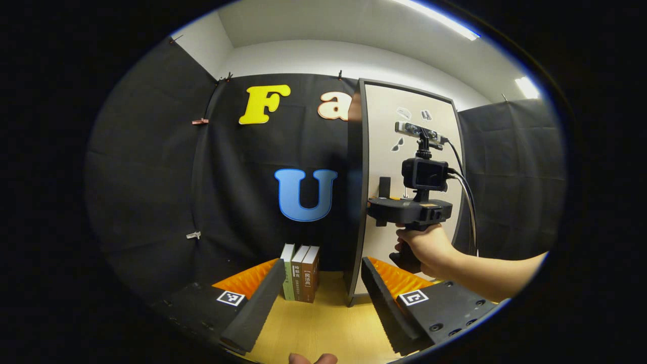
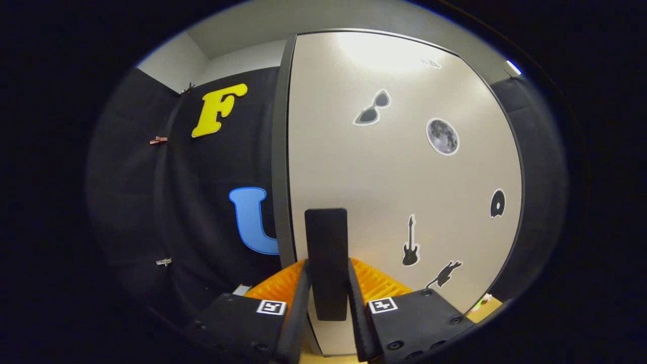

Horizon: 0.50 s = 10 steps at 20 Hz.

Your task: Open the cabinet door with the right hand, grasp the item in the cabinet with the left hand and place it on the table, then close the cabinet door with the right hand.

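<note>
A tall cabinet with a white door carrying several stickers stands on the wooden table. A black vertical handle sits near the door's left edge. My right gripper is shut on this handle, one finger pressed on each side. In the left gripper view the cabinet door stands to the right, with the right gripper at its handle, held by a person's hand. The door looks flush with the cabinet, so whatever is inside is hidden. My left gripper is open and holds nothing, low over the table.
Three upright books stand on the wooden table just left of the cabinet, against the black cloth wall. The cabinet's dark side panel faces the books. Cables hang from the right gripper's camera.
</note>
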### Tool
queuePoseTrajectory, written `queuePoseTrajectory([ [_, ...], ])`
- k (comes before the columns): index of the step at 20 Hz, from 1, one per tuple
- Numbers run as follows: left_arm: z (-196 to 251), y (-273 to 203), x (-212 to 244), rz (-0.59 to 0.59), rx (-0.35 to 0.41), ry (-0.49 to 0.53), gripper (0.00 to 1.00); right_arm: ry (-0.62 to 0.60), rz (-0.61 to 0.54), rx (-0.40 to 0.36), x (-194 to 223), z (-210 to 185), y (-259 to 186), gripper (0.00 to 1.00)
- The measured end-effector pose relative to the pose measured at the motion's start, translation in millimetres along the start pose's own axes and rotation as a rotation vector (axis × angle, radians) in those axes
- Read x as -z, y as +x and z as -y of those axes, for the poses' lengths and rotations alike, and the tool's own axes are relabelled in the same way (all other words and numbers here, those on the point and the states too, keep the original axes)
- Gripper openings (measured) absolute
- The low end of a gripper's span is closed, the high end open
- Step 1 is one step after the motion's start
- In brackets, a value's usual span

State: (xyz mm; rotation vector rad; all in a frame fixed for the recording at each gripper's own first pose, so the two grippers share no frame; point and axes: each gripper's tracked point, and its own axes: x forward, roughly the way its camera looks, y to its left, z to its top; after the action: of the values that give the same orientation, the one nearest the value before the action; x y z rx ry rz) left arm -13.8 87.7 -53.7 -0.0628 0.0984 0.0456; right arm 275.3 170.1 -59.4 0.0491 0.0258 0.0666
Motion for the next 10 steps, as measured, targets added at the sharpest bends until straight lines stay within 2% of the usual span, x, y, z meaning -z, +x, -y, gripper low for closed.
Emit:
queuePoseTrajectory([
  [1,-1.0,-0.1,0.9,-0.002,-0.009,-0.001,0.95,-0.008,-0.012,0.003,2.4,2.2,2.8,0.36],
  [2,-1.1,-1.5,0.6,-0.002,-0.012,-0.002,0.95,-0.014,-0.016,0.006,2.0,1.8,-1.1,0.35],
  [4,1.0,-5.1,-1.8,0.001,-0.013,0.002,0.95,-0.002,-0.052,-0.021,4.3,1.4,-0.7,0.2],
  [7,4.5,-6.5,-7.2,0.015,-0.01,-0.007,0.95,0.007,-0.088,-0.089,4.8,1.5,-13.1,0.2],
  [10,16.5,-10.0,-9.3,0.017,0.01,-0.004,0.95,0.007,-0.099,-0.154,2.0,3.8,-48.8,0.2],
])
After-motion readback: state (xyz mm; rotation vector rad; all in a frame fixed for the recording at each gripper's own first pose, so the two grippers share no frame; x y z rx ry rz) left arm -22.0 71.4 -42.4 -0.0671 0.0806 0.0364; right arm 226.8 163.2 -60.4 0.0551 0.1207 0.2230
